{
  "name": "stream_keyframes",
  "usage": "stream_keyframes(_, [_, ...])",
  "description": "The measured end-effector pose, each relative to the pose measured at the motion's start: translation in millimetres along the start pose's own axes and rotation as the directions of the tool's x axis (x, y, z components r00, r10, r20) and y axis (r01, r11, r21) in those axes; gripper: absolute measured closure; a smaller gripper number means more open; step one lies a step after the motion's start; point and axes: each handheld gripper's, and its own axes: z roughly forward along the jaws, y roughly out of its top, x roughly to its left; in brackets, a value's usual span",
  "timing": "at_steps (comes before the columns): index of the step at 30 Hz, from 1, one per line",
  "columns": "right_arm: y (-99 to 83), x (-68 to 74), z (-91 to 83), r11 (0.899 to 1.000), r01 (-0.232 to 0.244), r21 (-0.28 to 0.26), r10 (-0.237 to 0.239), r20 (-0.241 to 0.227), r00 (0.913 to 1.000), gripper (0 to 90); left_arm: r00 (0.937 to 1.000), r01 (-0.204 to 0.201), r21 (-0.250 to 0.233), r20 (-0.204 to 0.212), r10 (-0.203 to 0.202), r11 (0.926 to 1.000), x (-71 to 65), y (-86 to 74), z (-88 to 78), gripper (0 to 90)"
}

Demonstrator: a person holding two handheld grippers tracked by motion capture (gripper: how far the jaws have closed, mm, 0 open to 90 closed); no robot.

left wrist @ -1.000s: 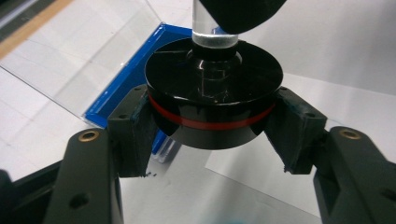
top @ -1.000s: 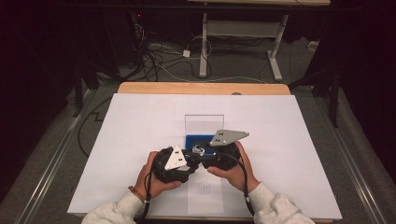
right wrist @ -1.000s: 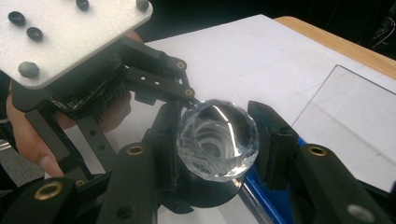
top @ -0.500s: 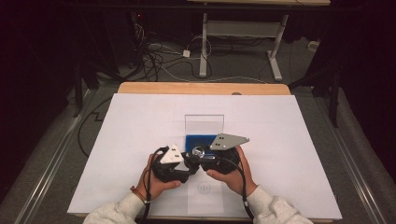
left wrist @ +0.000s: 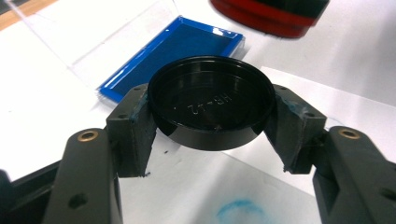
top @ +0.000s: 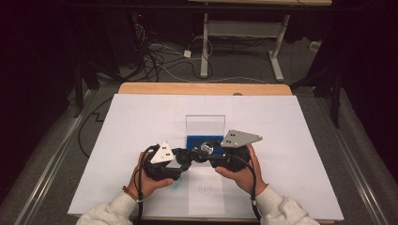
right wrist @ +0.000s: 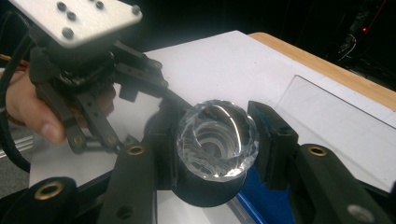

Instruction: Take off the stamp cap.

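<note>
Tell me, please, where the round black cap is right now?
In the left gripper view, the round black cap sits clamped between the left gripper pads, just in front of the blue tray on the white table.

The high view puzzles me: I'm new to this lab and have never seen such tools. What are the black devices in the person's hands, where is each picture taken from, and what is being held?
No robot here: a person holds a hand-operated gripper in each hand. The high view looks down on a table covered in white paper; the left gripper and right gripper meet near its front middle. Behind them lies an open case with a blue tray and a clear lid.

The other two pictures come from cameras riding on the grippers, looking along their jaws. In the left gripper view, the jaws are clamped on a round black cap with raised lettering. In the right gripper view, the jaws grip a clear faceted glass piece on a dark base; it looks like a lens or crystal, I can't tell which. A faint blue ring mark stains the paper.
</note>
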Motion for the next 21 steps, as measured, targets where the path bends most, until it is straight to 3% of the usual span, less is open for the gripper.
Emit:
stream_keyframes(12, [-1.1, -10.9, -14.9, 1.0, 0.008, 0.018, -0.009, 0.033, 0.9994, 57.5, 0.997, -0.014, 0.024, -0.076, 0.015, 0.9996, 15.4, -13.7, -22.0, 37.1])
stream_keyframes(17, [-2.4, -13.7, -19.9, 0.999, 0.025, 0.045, -0.026, 0.03, 0.9992, 57.5, 0.995, -0.017, 0.013, -0.098, 0.018, 0.9998, 19.9, -19.5, -32.8, 37.0])
stream_keyframes(21, [-3.8, -17.7, -22.9, 0.999, 0.012, 0.052, -0.014, 0.04, 0.9991, 57.5, 0.9935, -0.01, 0.006, -0.113, 0.011, 0.9999, 22.0, -25.4, -41.8, 37.0])
